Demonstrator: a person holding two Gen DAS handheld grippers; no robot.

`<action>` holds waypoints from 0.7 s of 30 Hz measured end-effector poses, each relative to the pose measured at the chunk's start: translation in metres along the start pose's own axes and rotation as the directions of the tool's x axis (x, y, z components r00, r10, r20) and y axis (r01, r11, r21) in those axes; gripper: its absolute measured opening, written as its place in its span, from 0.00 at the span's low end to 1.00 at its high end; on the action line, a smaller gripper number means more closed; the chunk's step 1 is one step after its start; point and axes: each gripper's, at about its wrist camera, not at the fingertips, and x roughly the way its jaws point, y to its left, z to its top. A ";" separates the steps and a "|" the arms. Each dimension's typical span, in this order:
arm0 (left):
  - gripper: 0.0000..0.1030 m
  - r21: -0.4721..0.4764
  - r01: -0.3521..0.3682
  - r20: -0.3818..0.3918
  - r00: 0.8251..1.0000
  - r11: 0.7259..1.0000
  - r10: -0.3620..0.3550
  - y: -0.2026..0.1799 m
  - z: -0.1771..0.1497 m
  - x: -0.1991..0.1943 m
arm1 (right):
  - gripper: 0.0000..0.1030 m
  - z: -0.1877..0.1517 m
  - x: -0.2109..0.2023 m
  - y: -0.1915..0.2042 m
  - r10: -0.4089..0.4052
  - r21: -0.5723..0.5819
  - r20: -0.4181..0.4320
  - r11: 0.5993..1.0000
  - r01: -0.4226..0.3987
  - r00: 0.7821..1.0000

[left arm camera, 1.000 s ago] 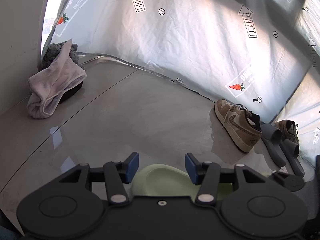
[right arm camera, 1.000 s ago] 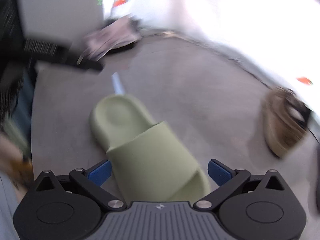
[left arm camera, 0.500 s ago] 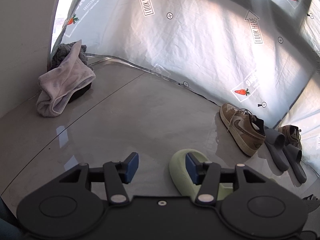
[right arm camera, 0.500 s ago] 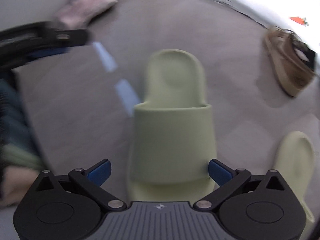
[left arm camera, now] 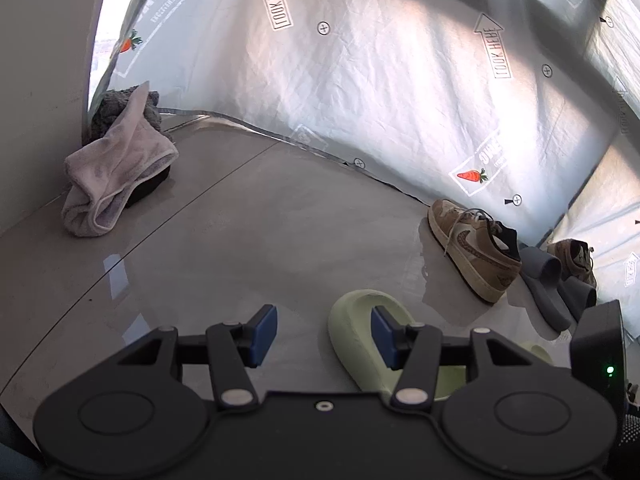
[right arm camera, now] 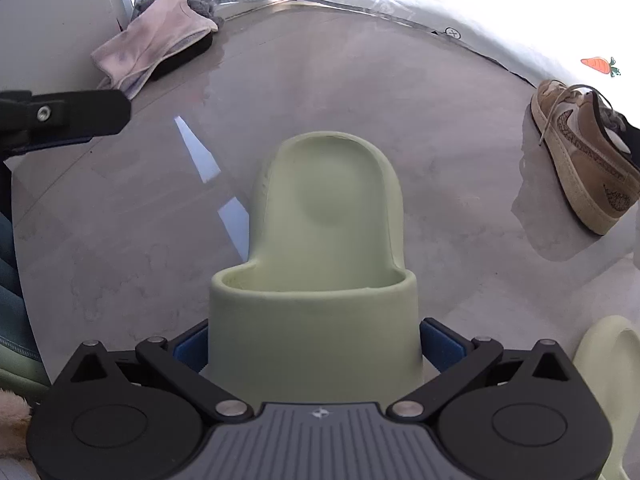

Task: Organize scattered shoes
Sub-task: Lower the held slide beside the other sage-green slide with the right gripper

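Note:
My right gripper [right arm camera: 314, 344] is shut on a pale green slide sandal [right arm camera: 320, 256], its pads against both sides of the strap, heel pointing away. The same green sandal [left arm camera: 360, 340] shows in the left wrist view, just right of my open, empty left gripper [left arm camera: 324, 334]. A second green sandal [right arm camera: 612, 364] lies at the lower right. A tan sneaker [left arm camera: 474, 250] [right arm camera: 586, 156] sits by the backdrop, with two grey slides [left arm camera: 554, 280] and another tan sneaker [left arm camera: 574, 260] beyond it.
A pale towel over a dark cloth [left arm camera: 116, 168] lies at the far left by the wall; it also shows in the right wrist view [right arm camera: 154, 50]. A printed white backdrop [left arm camera: 380, 80] bounds the glossy grey floor [left arm camera: 260, 240].
The right gripper swung the green sandal round so it points straight ahead, and its jaws closed onto the strap. The left gripper shifted left of the sandal.

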 end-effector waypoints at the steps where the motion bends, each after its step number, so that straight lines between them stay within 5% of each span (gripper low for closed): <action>1: 0.51 -0.003 -0.002 0.005 1.000 1.000 0.002 0.001 0.000 -0.001 | 0.99 0.000 -0.001 -0.002 0.006 0.016 0.001 1.000 -0.006 1.000; 5: 0.51 0.004 0.002 0.008 1.000 1.000 -0.002 0.000 0.000 -0.002 | 0.98 0.004 -0.003 -0.017 0.076 0.189 0.006 0.979 -0.075 0.997; 8: 0.51 0.010 0.010 0.003 1.000 1.000 -0.010 -0.001 0.000 -0.002 | 0.98 -0.005 -0.016 -0.040 0.189 0.383 0.063 0.902 -0.199 0.980; 13: 0.51 0.016 0.030 -0.002 1.000 0.999 -0.030 -0.008 0.001 0.002 | 0.98 -0.027 -0.042 -0.080 0.311 0.627 0.198 0.689 -0.364 0.929; 14: 0.51 0.017 0.036 -0.004 0.999 0.999 -0.036 -0.011 0.001 0.003 | 0.98 -0.037 -0.049 -0.092 0.326 0.681 0.244 0.613 -0.400 0.913; 21: 0.51 0.032 0.080 -0.018 0.997 0.996 -0.079 -0.045 -0.005 0.013 | 0.97 -0.089 -0.102 -0.143 0.279 0.776 0.479 0.309 -0.550 0.832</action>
